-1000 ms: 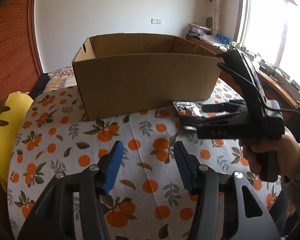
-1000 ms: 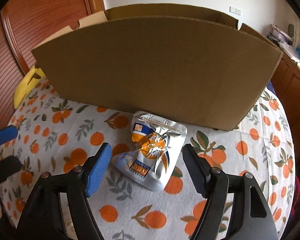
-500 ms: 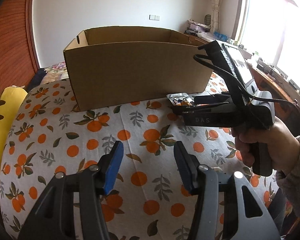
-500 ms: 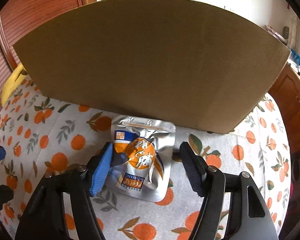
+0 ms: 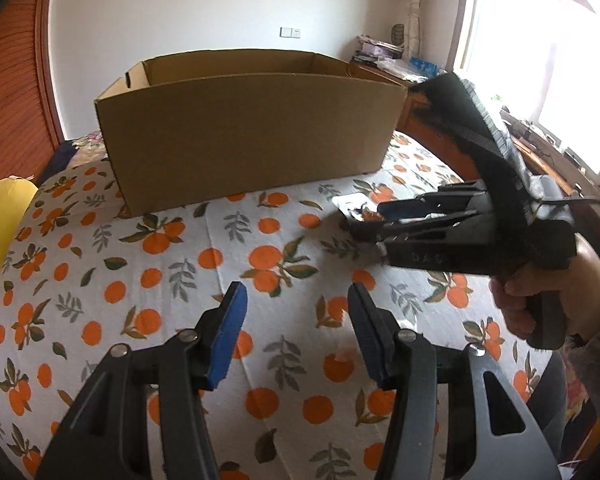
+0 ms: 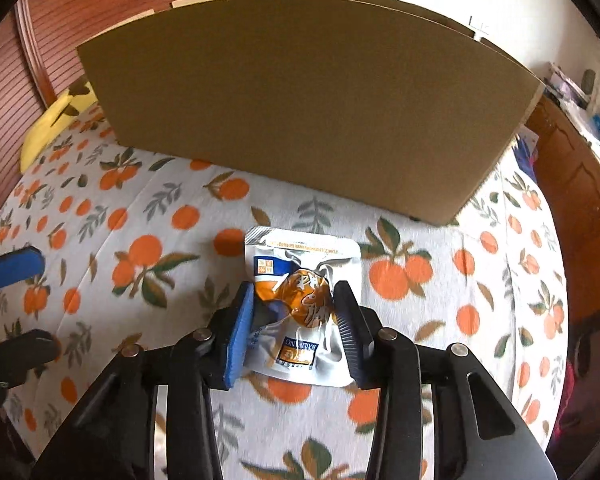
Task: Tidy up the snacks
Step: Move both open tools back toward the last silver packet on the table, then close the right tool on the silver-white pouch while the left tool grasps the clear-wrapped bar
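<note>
A silver snack pouch (image 6: pixel 304 264) with an orange and blue print lies on the orange-patterned tablecloth (image 6: pixel 148 248), in front of an open cardboard box (image 6: pixel 300 112). My right gripper (image 6: pixel 294 292) is closing on the pouch; both pads press its crumpled sides. From the left wrist view the same gripper (image 5: pixel 352 222) points leftward at the pouch (image 5: pixel 350 202), held by a hand (image 5: pixel 540 300). My left gripper (image 5: pixel 296 292) hovers open over bare cloth, nothing between its pads, well short of the box (image 5: pixel 244 140).
A yellow cushion (image 5: pixel 8 208) lies off the table's left edge. A wooden sideboard (image 6: pixel 572 184) with clutter runs along the right under a bright window (image 5: pixel 540 60). The left gripper's blue pad (image 6: pixel 12 268) shows at the right view's left edge.
My right gripper moved forward over the pouch and its jaws narrowed until the pads pinched it. In the left view the box looks smaller and farther away.
</note>
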